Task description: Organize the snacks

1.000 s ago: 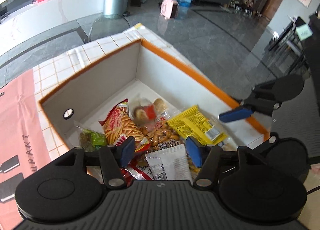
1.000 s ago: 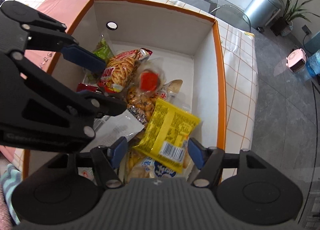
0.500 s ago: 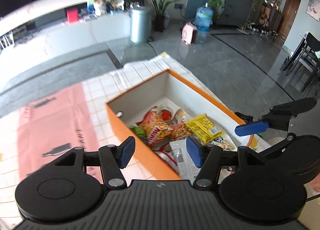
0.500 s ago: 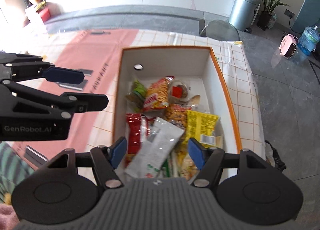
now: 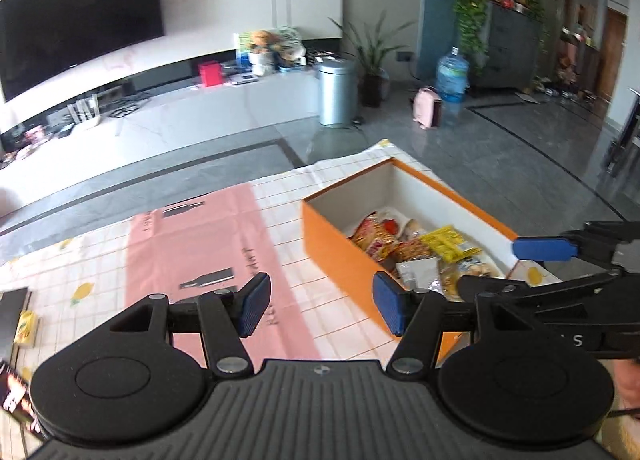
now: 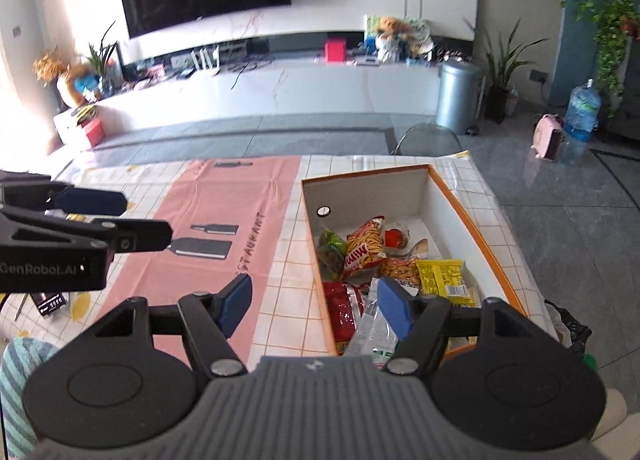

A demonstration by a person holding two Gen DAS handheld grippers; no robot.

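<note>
An orange box [image 5: 340, 244] with white inner walls [image 6: 368, 196] stands on the table at the right. It holds several snack packets: a yellow packet [image 6: 442, 276], a striped orange-red packet [image 6: 362, 248], a red packet [image 6: 344, 304], a white packet [image 6: 370, 324] and a green one [image 6: 330, 244]. My left gripper [image 5: 320, 304] is open and empty, above the tablecloth left of the box. My right gripper [image 6: 314, 306] is open and empty, over the box's near left edge.
A pink and white checked tablecloth [image 6: 240, 212] covers the table. A small yellow packet [image 5: 26, 326] and a dark object [image 5: 12, 308] lie at the far left. A dark item [image 6: 50, 300] lies at the table's left. The table edge and grey floor [image 6: 580, 220] lie right of the box.
Both grippers have pulled up and back out of the box, and both views now take in the whole table and room. Both stay open and empty.
</note>
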